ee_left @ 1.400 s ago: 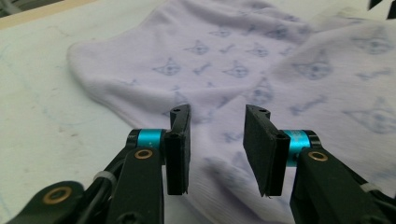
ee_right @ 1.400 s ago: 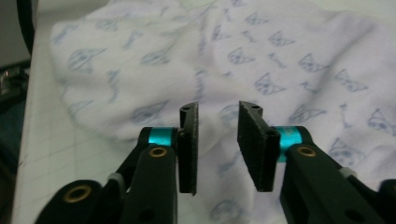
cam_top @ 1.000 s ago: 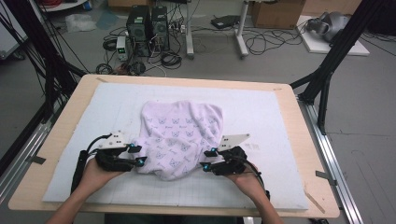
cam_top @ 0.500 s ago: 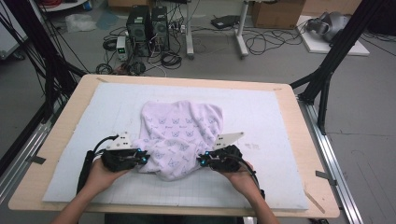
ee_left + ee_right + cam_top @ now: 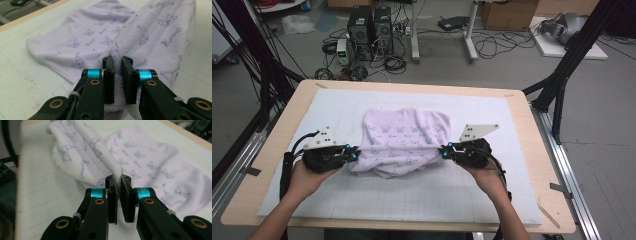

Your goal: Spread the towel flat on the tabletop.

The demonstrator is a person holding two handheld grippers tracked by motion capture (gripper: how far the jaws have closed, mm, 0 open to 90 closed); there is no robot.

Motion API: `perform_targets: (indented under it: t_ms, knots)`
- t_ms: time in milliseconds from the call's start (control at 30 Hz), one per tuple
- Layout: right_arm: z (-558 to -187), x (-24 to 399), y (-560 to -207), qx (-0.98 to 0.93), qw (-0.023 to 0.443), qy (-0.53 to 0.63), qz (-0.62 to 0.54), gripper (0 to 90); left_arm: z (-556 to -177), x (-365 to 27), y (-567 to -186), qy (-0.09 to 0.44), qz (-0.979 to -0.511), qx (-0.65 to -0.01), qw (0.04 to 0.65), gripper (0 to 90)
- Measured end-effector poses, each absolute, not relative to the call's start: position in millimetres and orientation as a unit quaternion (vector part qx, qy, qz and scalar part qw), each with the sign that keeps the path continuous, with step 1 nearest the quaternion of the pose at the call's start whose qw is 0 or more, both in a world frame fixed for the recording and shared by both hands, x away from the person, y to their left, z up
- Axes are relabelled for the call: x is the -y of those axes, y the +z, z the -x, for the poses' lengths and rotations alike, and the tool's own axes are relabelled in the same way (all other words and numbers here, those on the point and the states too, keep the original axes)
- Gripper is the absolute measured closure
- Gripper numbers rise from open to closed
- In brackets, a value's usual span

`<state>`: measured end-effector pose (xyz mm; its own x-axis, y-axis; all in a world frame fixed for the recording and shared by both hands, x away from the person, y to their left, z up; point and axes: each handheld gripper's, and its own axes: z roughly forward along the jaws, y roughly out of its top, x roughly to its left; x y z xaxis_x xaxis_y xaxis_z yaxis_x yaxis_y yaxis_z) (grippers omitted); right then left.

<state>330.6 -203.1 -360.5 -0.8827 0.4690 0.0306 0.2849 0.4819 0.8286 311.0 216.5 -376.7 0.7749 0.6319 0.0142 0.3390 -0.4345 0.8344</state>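
Towel (image 5: 407, 141), pale lilac w/ cat print, lies mid-worktop (image 5: 522, 200), near edge pinched by left tool (image 5: 353, 154) and right tool (image 5: 443, 151), both clamped on cloth. Likely a fold: lift both ends level, keep edge taut. Gripper views show cloth between jaws; high view shows tools flanking towel.

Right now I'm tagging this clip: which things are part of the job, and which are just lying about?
In use:
pale lilac printed towel
left gripper, shut on its edge
right gripper, likewise
white gridded mat

Lying about:
black computer towers on the floor
tangled black cables
brown cardboard box
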Motion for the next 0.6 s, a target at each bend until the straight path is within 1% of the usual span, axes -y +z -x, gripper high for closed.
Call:
perform_targets:
  t_ms: [100,200,333,400,433,467,567,600]
  knots:
    - [-354,197,-374,-0.864,0.096,0.429,-0.245,85.4,-337,-209,-390,0.155,-0.831,-0.317,0.431,81.0]
    - [-379,194,-395,-0.865,0.075,0.41,-0.279,85.2,-359,-203,-404,0.141,-0.829,-0.343,0.419,80.9]
    - [-401,194,-418,-0.859,0.049,0.406,-0.309,83.1,-375,-200,-422,0.127,-0.832,-0.361,0.402,79.7]
    - [-403,193,-421,-0.857,0.046,0.409,-0.311,78.9,-376,-203,-422,0.127,-0.828,-0.365,0.407,76.4]
    - [-402,192,-420,-0.857,0.05,0.409,-0.31,75.1,-375,-205,-420,0.131,-0.825,-0.366,0.411,73.3]
    - [-400,192,-418,-0.857,0.057,0.408,-0.309,73.1,-374,-208,-417,0.132,-0.819,-0.368,0.419,70.4]
    - [-392,197,-407,-0.851,0.07,0.424,-0.303,69.5,-368,-220,-405,0.136,-0.803,-0.376,0.442,62.1]
    - [-388,199,-402,-0.847,0.074,0.432,-0.3,68.0,-364,-224,-400,0.136,-0.801,-0.375,0.447,61.2]
